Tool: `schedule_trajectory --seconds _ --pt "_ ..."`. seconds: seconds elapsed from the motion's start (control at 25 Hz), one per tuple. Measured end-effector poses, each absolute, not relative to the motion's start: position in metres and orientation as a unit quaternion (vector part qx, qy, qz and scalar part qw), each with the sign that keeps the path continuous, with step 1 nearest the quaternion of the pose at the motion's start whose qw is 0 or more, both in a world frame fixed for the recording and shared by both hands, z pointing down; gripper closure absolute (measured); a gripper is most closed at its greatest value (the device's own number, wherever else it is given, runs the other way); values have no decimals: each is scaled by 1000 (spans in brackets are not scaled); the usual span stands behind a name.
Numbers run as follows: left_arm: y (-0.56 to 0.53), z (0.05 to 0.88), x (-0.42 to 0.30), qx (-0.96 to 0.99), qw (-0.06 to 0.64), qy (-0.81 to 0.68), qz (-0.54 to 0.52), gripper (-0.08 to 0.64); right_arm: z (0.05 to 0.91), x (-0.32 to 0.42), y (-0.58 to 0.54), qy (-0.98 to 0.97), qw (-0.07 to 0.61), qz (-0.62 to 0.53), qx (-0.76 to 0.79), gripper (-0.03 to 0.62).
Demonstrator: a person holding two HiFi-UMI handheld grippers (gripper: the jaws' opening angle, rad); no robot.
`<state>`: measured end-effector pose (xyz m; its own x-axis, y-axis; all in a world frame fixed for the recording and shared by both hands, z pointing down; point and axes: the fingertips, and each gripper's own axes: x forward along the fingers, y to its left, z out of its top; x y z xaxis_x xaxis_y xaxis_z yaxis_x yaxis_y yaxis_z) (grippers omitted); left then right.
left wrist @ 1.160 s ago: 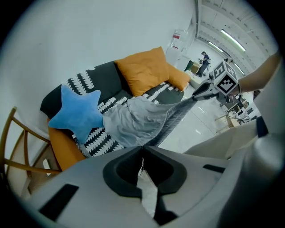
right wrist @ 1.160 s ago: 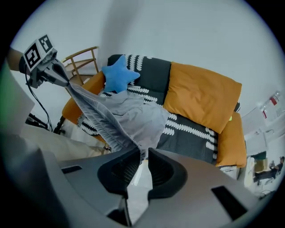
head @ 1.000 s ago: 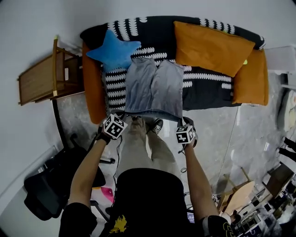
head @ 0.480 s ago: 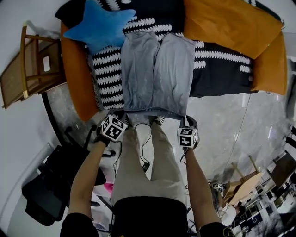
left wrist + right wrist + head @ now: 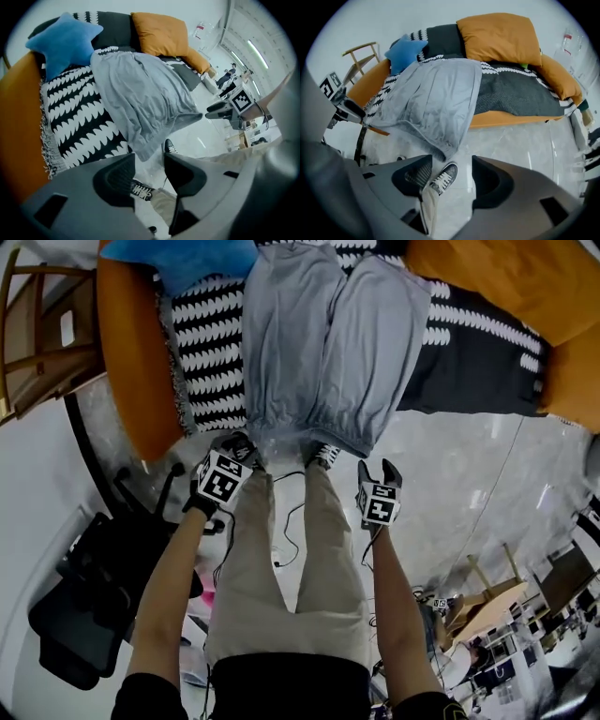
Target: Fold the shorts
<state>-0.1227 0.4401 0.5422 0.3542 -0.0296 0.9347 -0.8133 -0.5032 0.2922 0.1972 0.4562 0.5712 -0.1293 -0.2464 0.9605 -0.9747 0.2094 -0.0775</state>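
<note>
Head view, looking down on the sofa [image 5: 131, 362]. The grey shorts [image 5: 328, 343] lie flat on the seat over a black-and-white throw [image 5: 211, 343]. Their two legs run toward the back of the sofa, and the gathered waistband hangs over its front edge above the floor. A blue star cushion [image 5: 178, 259] sits at the back left corner of the seat, just beside the left leg of the shorts.

My left tongs [image 5: 240, 444] hang close to the left corner of the waistband. My right tongs [image 5: 379, 469] hang near its right corner, clearly apart from the cloth.

Both pairs have just been opening and stand spread, with no cloth between them. In the left gripper view only a shoe [image 5: 138, 190] and floor show in the gap. The right gripper view shows the same, with the waistband lying beyond the tips.
</note>
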Motion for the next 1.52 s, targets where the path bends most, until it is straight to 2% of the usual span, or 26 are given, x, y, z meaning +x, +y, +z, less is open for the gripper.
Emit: schedule_trajectory --seconds 0.04,0.08,0.24,0.44,0.64,0.84,1.04,1.12,1.2,1.24,1.28,1.32,1.52 --pt "447 540 -124 712 420 -292 481 352 570 197 464 -633 456 413 471 297" --pt "454 537 -126 705 439 -294 473 351 565 198 471 -632 464 417 460 285" --pt "462 513 -116 708 474 -289 436 342 511 228 459 -638 493 379 453 285" --pt "448 484 -113 716 484 -298 404 342 450 283 363 -660 472 310 496 323" --pt "421 505 -93 662 555 -371 340 342 459 323 198 -717 462 232 467 397" --pt "408 527 -35 559 625 -489 241 341 511 313 39 -784 445 207 380 445" --pt "416 546 47 479 674 -535 173 341 556 275 -51 -815 449 182 318 515" --pt "426 546 87 462 689 -536 157 341 573 260 -55 -822 470 173 270 489" --pt "434 548 116 455 698 -535 144 341 593 253 -50 -816 506 162 230 411" --pt "437 550 126 451 701 -536 135 341 600 253 -48 -811 520 154 219 419" --pt "439 553 133 448 703 -537 126 341 603 253 -48 -809 528 146 215 470" --pt "442 556 139 446 705 -539 118 341 602 254 -48 -808 531 137 215 558" --pt "469 563 169 426 709 -556 83 341 578 275 -38 -815 534 108 198 565"
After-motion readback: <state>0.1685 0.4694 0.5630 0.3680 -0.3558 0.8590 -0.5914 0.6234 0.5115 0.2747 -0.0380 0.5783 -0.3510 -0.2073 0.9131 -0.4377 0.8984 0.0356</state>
